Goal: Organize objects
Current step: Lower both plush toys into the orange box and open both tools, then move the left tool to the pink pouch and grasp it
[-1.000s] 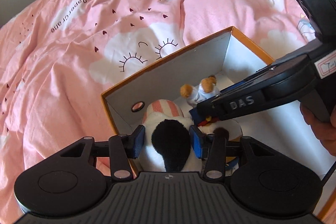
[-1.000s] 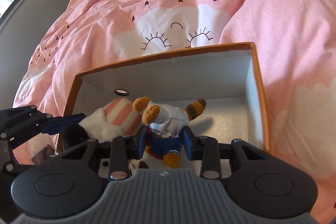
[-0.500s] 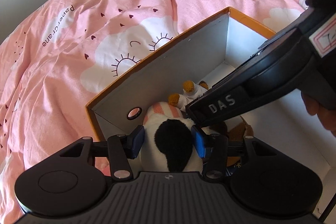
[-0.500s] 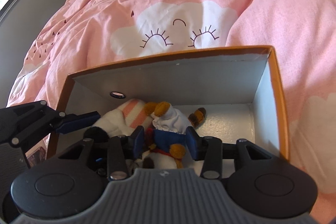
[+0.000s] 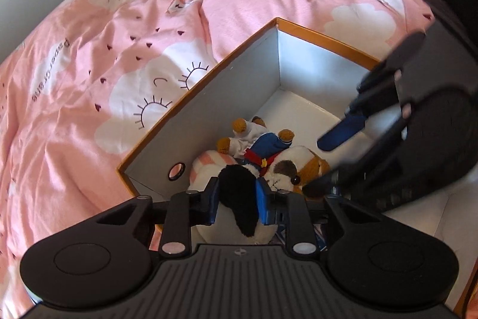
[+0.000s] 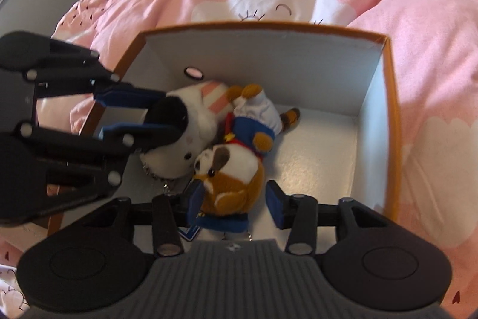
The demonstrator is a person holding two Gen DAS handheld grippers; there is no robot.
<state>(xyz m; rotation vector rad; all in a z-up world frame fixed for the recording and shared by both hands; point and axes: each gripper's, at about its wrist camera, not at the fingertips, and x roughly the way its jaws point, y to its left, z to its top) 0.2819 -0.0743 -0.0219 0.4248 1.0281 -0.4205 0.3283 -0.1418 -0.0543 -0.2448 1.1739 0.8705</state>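
An orange box with white inside walls lies on the bed. In it lie a white plush with a black ear and pink-striped part and a brown-and-white dog plush in a blue outfit. My left gripper is shut on the white plush's black ear, low inside the box. My right gripper is open, its fingers on either side of the dog plush's head with a gap on the right. It shows raised over the box in the left wrist view.
A pink duvet with clouds and hearts surrounds the box. A round finger hole pierces the box's end wall. The right half of the box floor is bare.
My right gripper has opened, let go of the dog plush, which now lies in the box, and lifted back. My left gripper stays shut on the white plush.
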